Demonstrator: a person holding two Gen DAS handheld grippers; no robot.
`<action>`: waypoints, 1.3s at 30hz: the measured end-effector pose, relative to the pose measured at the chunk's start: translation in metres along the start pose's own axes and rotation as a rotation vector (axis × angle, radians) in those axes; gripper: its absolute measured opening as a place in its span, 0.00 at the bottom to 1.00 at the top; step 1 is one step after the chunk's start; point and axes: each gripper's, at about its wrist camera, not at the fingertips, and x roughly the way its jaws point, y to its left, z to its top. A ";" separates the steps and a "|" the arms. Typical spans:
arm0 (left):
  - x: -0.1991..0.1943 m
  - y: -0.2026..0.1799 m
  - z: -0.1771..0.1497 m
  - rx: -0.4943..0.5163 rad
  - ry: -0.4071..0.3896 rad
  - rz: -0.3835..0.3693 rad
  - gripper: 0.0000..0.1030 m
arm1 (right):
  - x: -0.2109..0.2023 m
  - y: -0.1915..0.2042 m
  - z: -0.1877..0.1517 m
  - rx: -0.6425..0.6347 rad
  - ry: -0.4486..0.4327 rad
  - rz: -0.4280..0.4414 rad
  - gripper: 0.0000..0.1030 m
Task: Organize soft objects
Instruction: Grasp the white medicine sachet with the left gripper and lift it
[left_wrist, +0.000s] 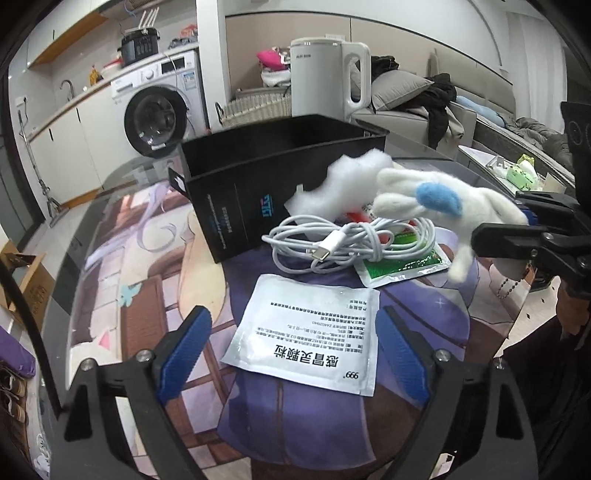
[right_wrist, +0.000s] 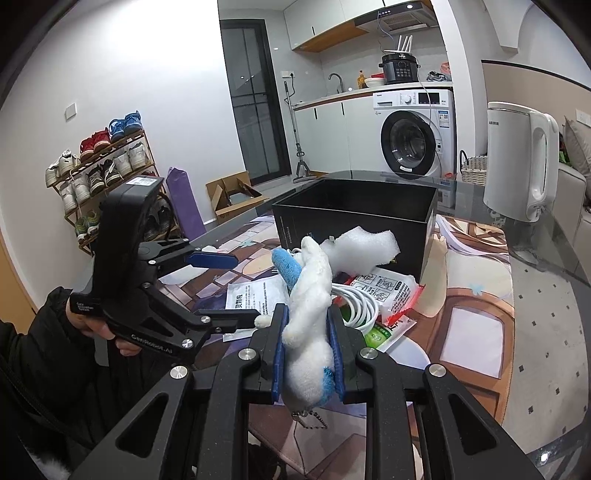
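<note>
My right gripper (right_wrist: 306, 325) is shut on a white plush toy with blue ears (right_wrist: 308, 295), held above the table; it also shows in the left wrist view (left_wrist: 428, 201), at the right gripper (left_wrist: 517, 236). My left gripper (left_wrist: 291, 332) is open and empty, low over a white medicine sachet (left_wrist: 306, 332); it also shows in the right wrist view (right_wrist: 229, 288). A black open box (left_wrist: 273, 173) (right_wrist: 354, 218) stands behind. A white foam piece (left_wrist: 343, 184) (right_wrist: 362, 247) leans against the box. A coiled white cable (left_wrist: 343, 243) (right_wrist: 354, 302) lies on a green sachet (left_wrist: 402, 262).
A white kettle (left_wrist: 328, 81) (right_wrist: 517, 162) stands at the table's far side. A printed mat (left_wrist: 155, 280) covers the glass table. A red-edged sachet (right_wrist: 391, 291) lies by the box. A washing machine (right_wrist: 413, 136), shoe rack (right_wrist: 99, 170) and cardboard box (right_wrist: 232, 195) stand beyond.
</note>
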 end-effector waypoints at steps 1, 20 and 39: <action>0.002 0.001 0.001 -0.001 0.010 0.000 0.88 | -0.001 0.000 0.000 -0.001 -0.001 0.001 0.20; 0.020 -0.001 0.007 0.004 0.064 -0.069 0.94 | -0.005 0.005 0.000 -0.007 -0.009 -0.003 0.20; -0.007 -0.004 -0.005 0.009 -0.004 -0.084 0.43 | -0.005 0.004 0.003 0.003 -0.021 -0.008 0.20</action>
